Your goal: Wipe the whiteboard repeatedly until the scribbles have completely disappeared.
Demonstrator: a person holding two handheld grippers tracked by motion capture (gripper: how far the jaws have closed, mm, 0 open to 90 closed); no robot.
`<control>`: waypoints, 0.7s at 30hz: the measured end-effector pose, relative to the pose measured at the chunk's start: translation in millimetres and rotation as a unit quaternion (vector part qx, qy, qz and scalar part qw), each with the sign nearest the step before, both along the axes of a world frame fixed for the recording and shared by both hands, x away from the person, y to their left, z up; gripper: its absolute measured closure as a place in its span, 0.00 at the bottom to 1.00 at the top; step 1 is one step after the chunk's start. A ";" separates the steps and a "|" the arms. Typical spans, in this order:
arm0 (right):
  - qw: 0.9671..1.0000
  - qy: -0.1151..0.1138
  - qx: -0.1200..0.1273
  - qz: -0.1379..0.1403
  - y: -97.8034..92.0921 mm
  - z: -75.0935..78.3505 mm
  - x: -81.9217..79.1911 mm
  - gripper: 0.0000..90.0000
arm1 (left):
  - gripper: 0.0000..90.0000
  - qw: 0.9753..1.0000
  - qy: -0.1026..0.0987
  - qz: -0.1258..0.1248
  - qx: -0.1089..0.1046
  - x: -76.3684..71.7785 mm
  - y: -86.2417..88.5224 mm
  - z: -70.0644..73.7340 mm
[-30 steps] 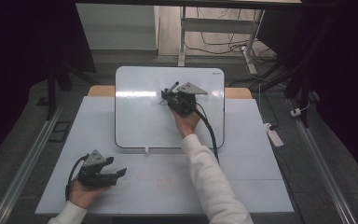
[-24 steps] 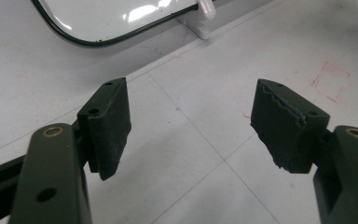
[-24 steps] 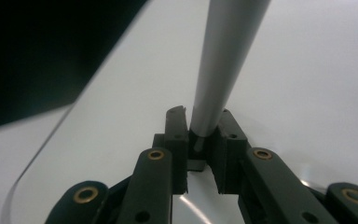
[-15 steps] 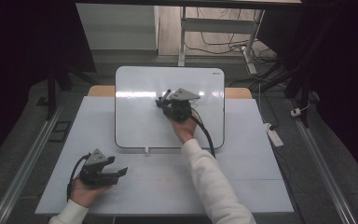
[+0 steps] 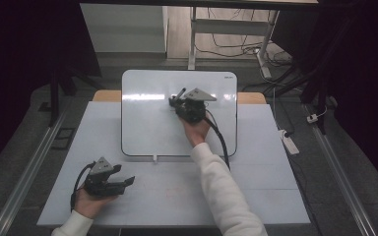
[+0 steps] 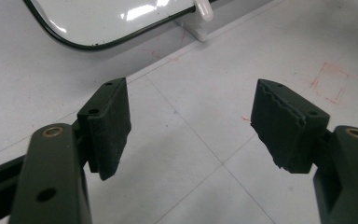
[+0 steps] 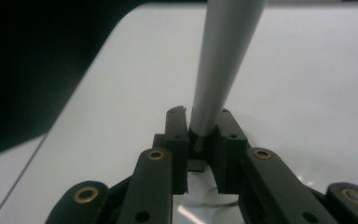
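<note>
1. High view: right claw (image 5: 178,98) over the whiteboard (image 5: 147,123), upper middle of the board, toward the far edge of the desk (image 5: 270,187). Grey plate on top, cable trailing back along the white sleeve (image 5: 221,191).
2. Same view: dark stick-like tip poking up-left out of the right claw; too small to identify there.
3. Right gripper view: clamped on a grey marker (image 7: 223,60), jaws closed tight on its lower end. Barrel rising up and away over the white board surface (image 7: 317,84). Marker tip out of frame; contact with the board not resolvable.
4. High view: left claw (image 5: 125,182) near the front-left corner of the desk, held in the left hand (image 5: 91,199), well apart from the board.
5. Left gripper view: jaws wide open, nothing between them. Pads (image 6: 109,126) over bare desk (image 6: 196,154).
6. Left gripper view only: board's rounded corner (image 6: 98,28) at top, small white clip (image 6: 200,16) at its edge, faint red square marks (image 6: 328,81) on the desk.
</note>
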State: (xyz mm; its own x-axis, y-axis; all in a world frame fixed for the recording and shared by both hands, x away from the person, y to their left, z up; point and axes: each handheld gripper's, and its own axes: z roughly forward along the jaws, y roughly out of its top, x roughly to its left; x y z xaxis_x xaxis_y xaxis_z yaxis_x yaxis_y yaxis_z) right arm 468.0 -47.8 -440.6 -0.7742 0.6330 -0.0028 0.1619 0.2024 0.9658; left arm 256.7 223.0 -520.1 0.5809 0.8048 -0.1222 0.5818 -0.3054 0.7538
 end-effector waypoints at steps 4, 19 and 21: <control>0.999 -0.013 -0.033 0.021 0.7 -9.5 -11.8 0.87 | 0.32 1.000 -0.001 0.001 0.001 -1.6 0.8 0.6; 0.997 -0.013 0.029 -0.065 -42.5 0.0 -1.0 0.87 | 0.32 1.000 -0.002 0.006 -0.004 -1.9 1.1 0.9; 0.997 -0.011 0.038 -0.071 -44.1 0.0 -1.0 0.87 | 0.32 1.000 -0.001 0.006 -0.004 -0.6 0.9 0.2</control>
State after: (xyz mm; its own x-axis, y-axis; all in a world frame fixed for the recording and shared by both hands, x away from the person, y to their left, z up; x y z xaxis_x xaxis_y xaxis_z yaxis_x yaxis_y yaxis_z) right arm 467.0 -91.9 -440.6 -0.6765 0.7357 0.0331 0.1619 0.1047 0.9812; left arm 256.1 223.9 -519.9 0.5716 0.8105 -0.1279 0.5844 -0.2928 0.7568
